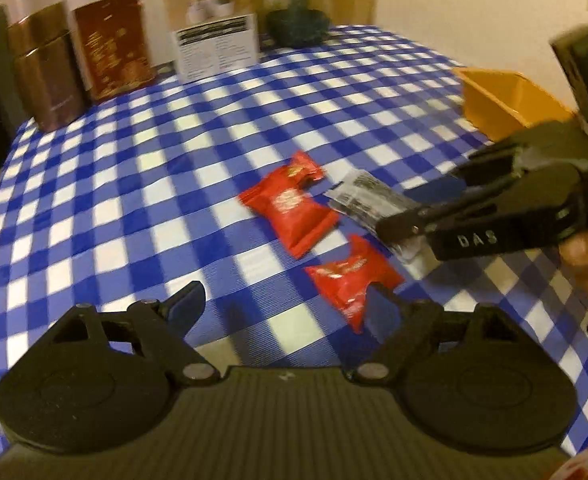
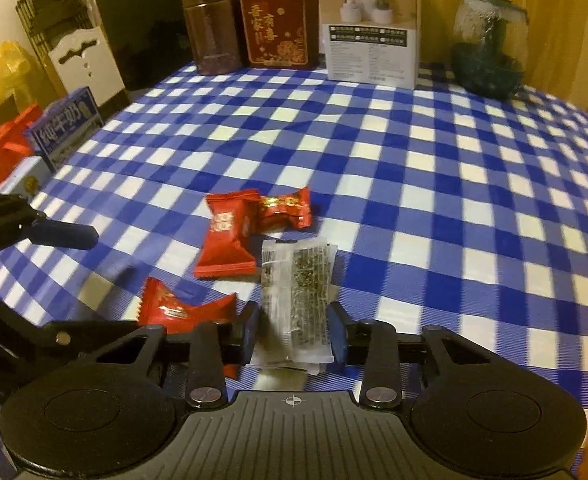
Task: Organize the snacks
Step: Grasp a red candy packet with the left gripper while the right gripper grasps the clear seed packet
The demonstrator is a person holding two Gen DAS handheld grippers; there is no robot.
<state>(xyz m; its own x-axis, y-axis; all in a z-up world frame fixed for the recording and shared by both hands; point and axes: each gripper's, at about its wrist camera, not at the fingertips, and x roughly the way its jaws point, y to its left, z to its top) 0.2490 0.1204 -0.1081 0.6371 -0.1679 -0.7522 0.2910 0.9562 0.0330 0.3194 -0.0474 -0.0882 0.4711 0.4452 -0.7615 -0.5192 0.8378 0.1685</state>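
- Back edge of the checked cloth [image 2: 414, 152] is crowded: brown tin [image 2: 212, 24], red box [image 2: 277, 24], white carton [image 2: 370, 28], glass jar [image 2: 488, 46]. An orange tray [image 1: 506, 100] sits off at the side.
- Three crinkly red candies lie mid-table: a big pillow pack [image 2: 225, 236], a twist-end candy [image 2: 287, 210] touching it, another [image 2: 181, 306] nearer.
- Right gripper [image 2: 296, 336] has its pads either side of the clear flat packet [image 2: 296, 280], pretty much touching it, narrow gap.
- Left gripper [image 1: 285, 308] is spread wide, holding nothing, with the nearest candy just beside one finger.
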